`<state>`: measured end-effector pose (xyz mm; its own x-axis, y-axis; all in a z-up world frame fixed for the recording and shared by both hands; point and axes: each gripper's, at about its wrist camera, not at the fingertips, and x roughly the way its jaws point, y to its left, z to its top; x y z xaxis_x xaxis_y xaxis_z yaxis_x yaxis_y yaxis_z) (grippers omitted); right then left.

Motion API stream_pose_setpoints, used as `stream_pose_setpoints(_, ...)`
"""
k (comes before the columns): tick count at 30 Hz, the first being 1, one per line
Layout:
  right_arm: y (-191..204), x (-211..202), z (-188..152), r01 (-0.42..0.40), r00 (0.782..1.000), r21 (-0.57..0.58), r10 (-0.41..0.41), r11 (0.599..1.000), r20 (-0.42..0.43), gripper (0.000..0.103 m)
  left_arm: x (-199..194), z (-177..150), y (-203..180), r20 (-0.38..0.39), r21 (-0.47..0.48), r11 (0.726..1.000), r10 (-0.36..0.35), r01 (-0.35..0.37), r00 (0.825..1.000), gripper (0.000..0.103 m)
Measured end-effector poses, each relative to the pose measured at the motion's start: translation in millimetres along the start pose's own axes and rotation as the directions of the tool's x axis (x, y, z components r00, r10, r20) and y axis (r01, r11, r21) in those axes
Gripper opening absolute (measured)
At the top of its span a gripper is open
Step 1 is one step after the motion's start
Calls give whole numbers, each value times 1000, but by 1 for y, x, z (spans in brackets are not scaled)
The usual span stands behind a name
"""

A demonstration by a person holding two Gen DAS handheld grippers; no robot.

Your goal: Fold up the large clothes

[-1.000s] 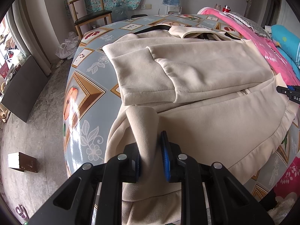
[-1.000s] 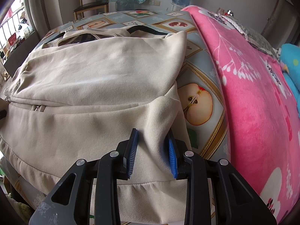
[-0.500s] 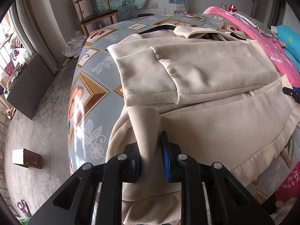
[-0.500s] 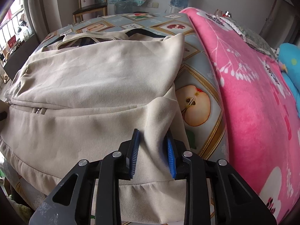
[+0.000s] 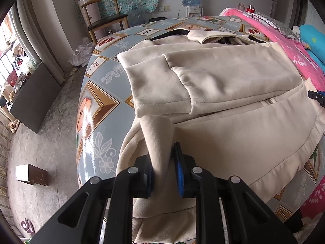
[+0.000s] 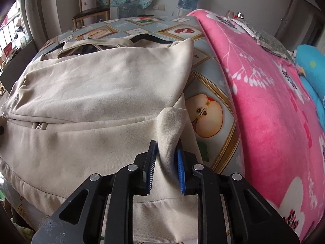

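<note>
Both views are evenly lit by soft daylight entering from the window [image 5: 12, 61] at the left; exposure is adequate. White glare streaks mark the glossy tablecloth [image 5: 87, 122] in the left wrist view. Shadows are faint and diffuse. Strong fisheye bending curves the edges, and the corners are vignetted black. Focus is sharp at centre, with slight softening toward the rims.

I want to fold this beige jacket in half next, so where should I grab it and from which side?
Grip the jacket at its two bottom corners near the hem, coming from the near table edge. The left gripper pinches one corner; the right gripper, jaws opening slightly, has the other. The sleeves already lie folded in.
</note>
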<state>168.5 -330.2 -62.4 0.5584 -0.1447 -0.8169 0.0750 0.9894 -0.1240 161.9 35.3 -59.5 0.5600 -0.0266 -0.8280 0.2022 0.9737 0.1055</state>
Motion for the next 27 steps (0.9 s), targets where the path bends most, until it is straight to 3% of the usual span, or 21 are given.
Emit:
stream_pose_setpoints(17,1,5,4,14,1000,-5,-14,1000,-2,24,1,-1,0,-3,2,1000,3,-3,1000,18)
stream_pose_setpoints(27,5,-1,0,33,999,-17,-32,999,11,15,4,0,-1,9,4,1000,16,-16,1000,18)
